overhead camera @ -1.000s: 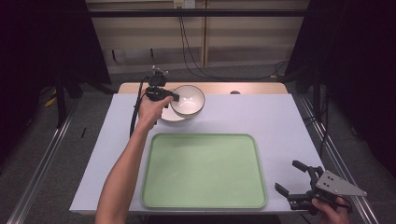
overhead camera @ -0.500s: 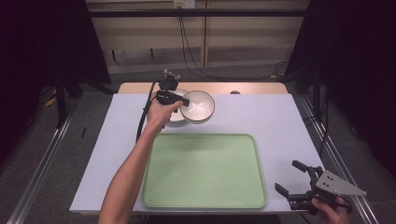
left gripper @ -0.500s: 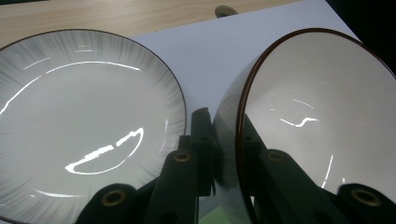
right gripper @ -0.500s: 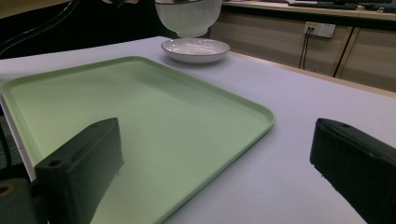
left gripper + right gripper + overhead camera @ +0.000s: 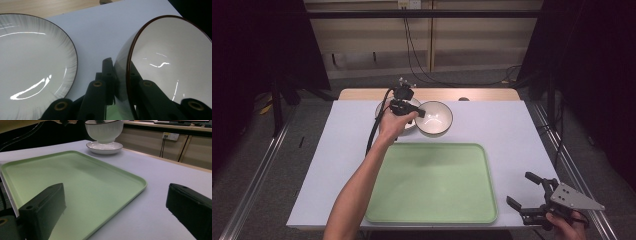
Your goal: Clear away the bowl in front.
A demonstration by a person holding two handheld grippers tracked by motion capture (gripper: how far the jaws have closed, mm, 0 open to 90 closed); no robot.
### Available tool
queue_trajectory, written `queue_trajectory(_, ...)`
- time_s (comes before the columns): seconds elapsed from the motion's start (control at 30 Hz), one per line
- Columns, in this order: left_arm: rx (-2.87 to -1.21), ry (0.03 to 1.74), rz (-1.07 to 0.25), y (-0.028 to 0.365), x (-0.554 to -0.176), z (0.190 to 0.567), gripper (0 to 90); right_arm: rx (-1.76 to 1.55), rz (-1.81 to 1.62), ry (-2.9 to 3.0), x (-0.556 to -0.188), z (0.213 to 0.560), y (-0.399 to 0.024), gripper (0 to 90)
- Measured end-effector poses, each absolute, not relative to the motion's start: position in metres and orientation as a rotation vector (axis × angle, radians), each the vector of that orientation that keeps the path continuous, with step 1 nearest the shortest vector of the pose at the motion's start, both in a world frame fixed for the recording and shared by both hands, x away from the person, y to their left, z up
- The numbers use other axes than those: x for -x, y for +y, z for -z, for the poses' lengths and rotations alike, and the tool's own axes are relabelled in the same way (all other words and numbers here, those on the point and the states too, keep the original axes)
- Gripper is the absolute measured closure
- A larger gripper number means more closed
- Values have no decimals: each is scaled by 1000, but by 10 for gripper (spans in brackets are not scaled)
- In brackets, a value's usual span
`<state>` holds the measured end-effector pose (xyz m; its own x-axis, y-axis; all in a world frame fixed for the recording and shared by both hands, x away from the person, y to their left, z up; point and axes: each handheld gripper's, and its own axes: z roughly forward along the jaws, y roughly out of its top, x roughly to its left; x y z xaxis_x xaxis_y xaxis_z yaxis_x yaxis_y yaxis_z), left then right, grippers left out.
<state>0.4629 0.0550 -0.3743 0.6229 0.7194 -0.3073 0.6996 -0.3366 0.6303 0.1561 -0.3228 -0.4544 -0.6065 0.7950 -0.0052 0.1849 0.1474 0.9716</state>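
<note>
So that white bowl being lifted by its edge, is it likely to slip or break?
Probably rigid: the bowl looks like glazed ceramic, keeping its shape where the left tool pinches its rim. Its glossy surface suggests it could slip, since the jaws hold just a narrow strip of the wall. It hangs above the plate, so a drop might chip both.

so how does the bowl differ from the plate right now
The bowl is deep and held off the table, its rim clamped by the left hand-held gripper; the plate is shallow and lies flat on the table, untouched. The bowl is tilted, the plate level. Both are white with a dark rim.
</note>
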Motion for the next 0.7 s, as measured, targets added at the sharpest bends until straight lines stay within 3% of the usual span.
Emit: queue_trajectory(0.7,-2134,1014,31,17,-442,371,823,-920,-1481,1888,-157,454,-323,23)
